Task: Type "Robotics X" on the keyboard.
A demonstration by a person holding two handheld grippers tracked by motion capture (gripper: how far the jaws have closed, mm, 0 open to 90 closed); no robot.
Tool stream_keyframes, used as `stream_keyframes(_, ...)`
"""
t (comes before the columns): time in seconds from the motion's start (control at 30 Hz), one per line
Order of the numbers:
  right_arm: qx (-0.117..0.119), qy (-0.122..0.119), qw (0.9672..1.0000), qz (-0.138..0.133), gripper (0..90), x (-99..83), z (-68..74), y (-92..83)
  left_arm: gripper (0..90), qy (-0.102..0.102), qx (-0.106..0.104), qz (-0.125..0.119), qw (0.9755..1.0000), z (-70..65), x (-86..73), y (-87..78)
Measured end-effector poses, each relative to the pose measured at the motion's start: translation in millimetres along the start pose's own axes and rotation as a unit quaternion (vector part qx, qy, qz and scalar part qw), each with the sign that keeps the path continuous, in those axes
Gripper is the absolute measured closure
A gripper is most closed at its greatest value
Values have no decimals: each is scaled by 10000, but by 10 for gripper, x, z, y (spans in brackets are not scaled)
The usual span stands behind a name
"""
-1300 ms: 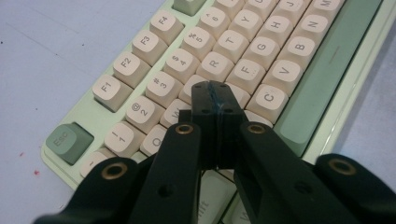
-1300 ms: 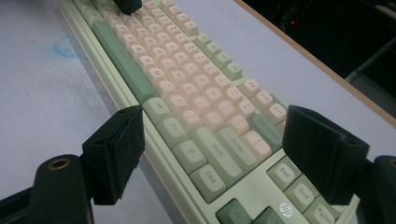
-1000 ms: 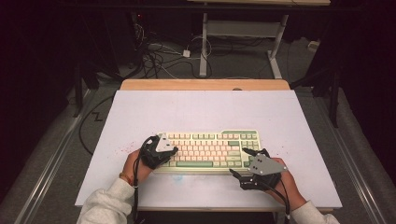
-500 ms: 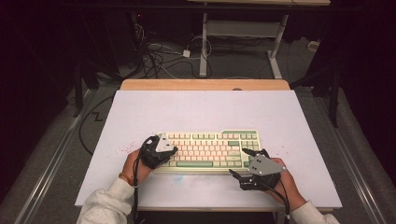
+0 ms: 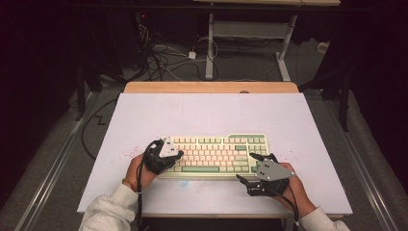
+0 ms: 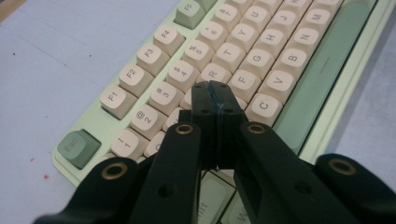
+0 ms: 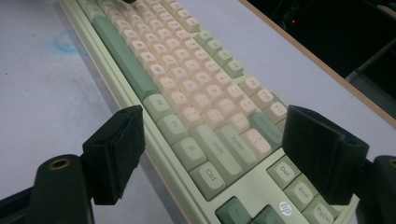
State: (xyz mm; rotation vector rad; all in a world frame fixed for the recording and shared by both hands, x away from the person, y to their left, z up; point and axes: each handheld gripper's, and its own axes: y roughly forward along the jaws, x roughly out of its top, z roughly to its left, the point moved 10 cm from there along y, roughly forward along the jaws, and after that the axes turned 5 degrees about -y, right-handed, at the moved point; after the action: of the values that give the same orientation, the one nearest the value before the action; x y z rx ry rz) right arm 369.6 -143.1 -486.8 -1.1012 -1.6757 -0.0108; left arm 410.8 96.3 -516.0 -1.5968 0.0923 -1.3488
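the left gripper (image 6: 215,100) is closed tight, its two black jaws pressed flat together with nothing between them, and its joined tip is held over the letter rows of the keyboard (image 6: 261,60), about where the e, d and r keys meet; whether a key is actually being touched cannot be told. the right gripper (image 7: 210,154) is spread wide and holds nothing, its jaws standing to either side of the keyboard's (image 7: 187,93) right end, above the shift and enter keys. in the high view the keyboard (image 5: 216,153) is seen lying on the near half of the white table (image 5: 211,115), with the left gripper (image 5: 177,155) at its left end and the right gripper (image 5: 250,168) at its near right corner.

the step in hand is judged to be the pressing of a key with the closed left tip. it is best done with the tip brought straight down on the middle of one keycap, so that neighbouring keys are not caught, and with the pressure kept light. the right gripper is best kept clear of the keys, or used only to steady the case.

legends that can be read include esc, f1 to f4, the number row, r, t, f, g, v, b, c, shift, enter, ctrl, del, end and pgdn. an hp logo is printed on a round key near the right corner.
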Motion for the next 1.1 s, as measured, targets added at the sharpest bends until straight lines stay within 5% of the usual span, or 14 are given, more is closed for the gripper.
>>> stream_keyframes(0.4,-47,13,10000,-12,220,2,-21,-13,877,91,-82,-220,9997,-83,73,-107)
stream_keyframes(1.1,-84,49,10000,-14,221,-5,-49,-21,877,358,-365,-191,9985,-315,83,-107)
